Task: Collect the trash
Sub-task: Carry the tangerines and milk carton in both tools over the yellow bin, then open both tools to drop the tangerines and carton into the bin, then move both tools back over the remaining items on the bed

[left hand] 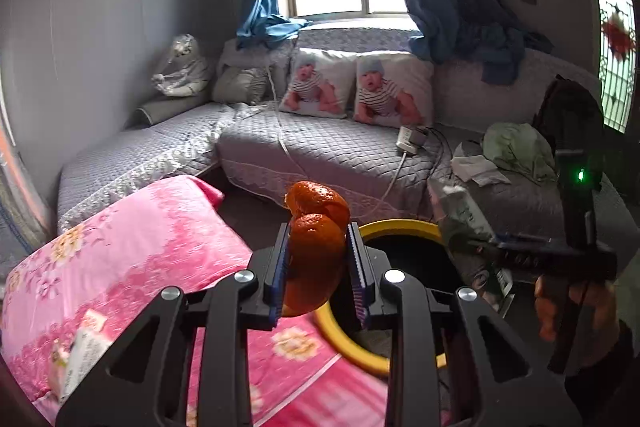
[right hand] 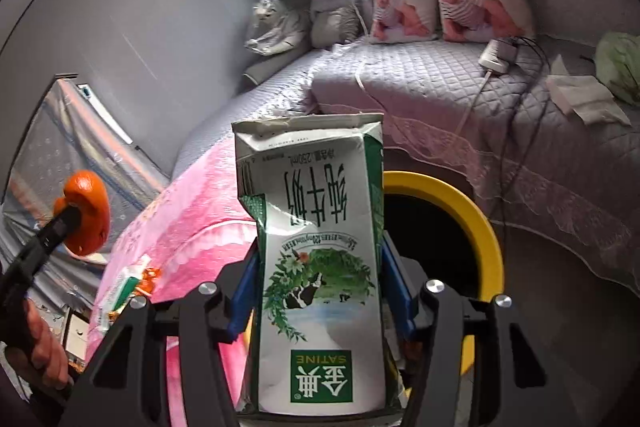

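The left gripper [left hand: 318, 259] has its jaws pinched narrow on a curl of orange peel [left hand: 316, 239], which stands up between the pads and pokes out above their tips. The right gripper [right hand: 318, 291] has its jaws at a middling spread, clamped on the sides of a crumpled, emptied milk carton [right hand: 316, 267] that rises upside down well past the jaw tips.

The yellow-rimmed trash bin [left hand: 400, 227] sits just ahead of and below both pairs of jaws, its dark mouth open. In the left view the peel lines up over the near-left part of the rim rather than the middle of the opening, so a release here could likely bounce it off the rim onto the pink floral blanket [left hand: 140, 255] to the left of the jaws. The carton is tall and dented; if it tips as the jaws open, its torn top could catch the rim and hang there.

The two grippers are close together over one opening, the right one just to the right of the left jaws, so a clash is a fair risk if both go in at once. Beyond the bin the grey quilted sofa [left hand: 320, 147] edge and trailing white cable [left hand: 394, 175] crowd the far side; open room lies mostly straight above the bin. More litter lies on the blanket, left of the right jaws.
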### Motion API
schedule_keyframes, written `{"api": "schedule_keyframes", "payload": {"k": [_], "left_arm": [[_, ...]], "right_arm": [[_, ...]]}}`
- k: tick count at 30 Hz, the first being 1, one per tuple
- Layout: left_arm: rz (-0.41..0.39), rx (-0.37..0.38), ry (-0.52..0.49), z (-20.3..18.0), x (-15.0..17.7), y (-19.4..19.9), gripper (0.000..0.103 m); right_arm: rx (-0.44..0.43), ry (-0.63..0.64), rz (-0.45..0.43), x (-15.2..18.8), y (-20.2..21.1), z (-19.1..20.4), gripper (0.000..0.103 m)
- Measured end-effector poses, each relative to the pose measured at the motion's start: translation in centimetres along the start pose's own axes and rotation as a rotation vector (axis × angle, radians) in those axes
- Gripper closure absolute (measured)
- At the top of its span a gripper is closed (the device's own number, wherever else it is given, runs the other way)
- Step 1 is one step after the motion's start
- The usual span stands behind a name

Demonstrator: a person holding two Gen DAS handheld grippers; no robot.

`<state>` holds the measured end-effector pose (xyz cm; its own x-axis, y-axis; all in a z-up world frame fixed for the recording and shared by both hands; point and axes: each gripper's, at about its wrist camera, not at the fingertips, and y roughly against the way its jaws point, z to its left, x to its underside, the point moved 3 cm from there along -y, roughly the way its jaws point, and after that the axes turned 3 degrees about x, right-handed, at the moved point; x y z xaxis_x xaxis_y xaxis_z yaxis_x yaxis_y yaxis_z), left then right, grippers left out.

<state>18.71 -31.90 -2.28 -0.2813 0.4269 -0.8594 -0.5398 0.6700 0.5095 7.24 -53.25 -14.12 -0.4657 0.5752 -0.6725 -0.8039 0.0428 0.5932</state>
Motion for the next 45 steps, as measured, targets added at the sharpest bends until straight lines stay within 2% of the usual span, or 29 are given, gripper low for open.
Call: {"api": "schedule_keyframes", "payload": {"k": [3,8,16,17,19,20,21,22,27,32,34,37,40,45], "left_arm": [[0.006,0.019,-0.009,-1.6,-0.4,-1.9,0.077],[0.036,0.073,0.022,-3.2,-0.2,-5.4,0.077],[0.145,0.15,0.164,-2.4,1.9,-11.4,0.074],[0.157,0.16,0.195,-1.9,2.1,-11.8,0.071],[0.149,0.172,0.212,-1.4,2.3,-11.6,0.06],[0.14,0.166,0.212,-1.3,2.3,-11.4,0.046],[0.114,0.151,0.218,-1.0,2.3,-10.8,0.03],[0.096,0.146,0.227,-0.8,2.2,-10.5,0.023],[0.008,0.134,0.353,2.3,1.7,-7.6,0.015],[-0.053,0.18,0.47,5.5,0.4,-2.8,0.014],[-0.08,0.209,0.493,7.0,-0.4,0.0,0.013],[-0.14,0.197,0.511,10.3,-1.0,4.8,0.012],[-0.189,0.127,0.528,14.5,-1.0,10.2,0.01],[-0.2,-0.009,0.582,22.7,0.8,19.4,0.01]], "right_arm": [[0.064,0.009,0.0,0.3,-0.9,-1.3,0.051],[0.086,-0.019,0.03,0.3,-2.2,-3.1,0.05],[0.11,-0.055,0.064,0.5,-3.7,-4.9,0.047],[0.11,-0.061,0.063,0.5,-3.6,-5.0,0.047],[0.124,-0.075,0.056,0.5,-3.3,-5.2,0.035],[0.138,-0.085,0.044,0.3,-3.1,-5.4,0.028],[0.15,-0.098,0.034,0.2,-2.8,-5.6,0.026],[0.153,-0.118,0.022,0.1,-2.4,-6.0,0.025],[0.165,-0.145,-0.048,-0.3,-0.3,-6.2,0.018],[0.099,-0.029,-0.074,-0.2,0.9,-2.6,0.017],[0.052,0.056,-0.067,-0.1,0.8,0.1,0.016],[-0.026,0.193,-0.056,0.6,0.3,4.9,0.016],[-0.119,0.357,-0.051,1.8,-0.1,10.8,0.016],[-0.267,0.616,-0.021,5.2,-0.9,20.6,0.016]]}}
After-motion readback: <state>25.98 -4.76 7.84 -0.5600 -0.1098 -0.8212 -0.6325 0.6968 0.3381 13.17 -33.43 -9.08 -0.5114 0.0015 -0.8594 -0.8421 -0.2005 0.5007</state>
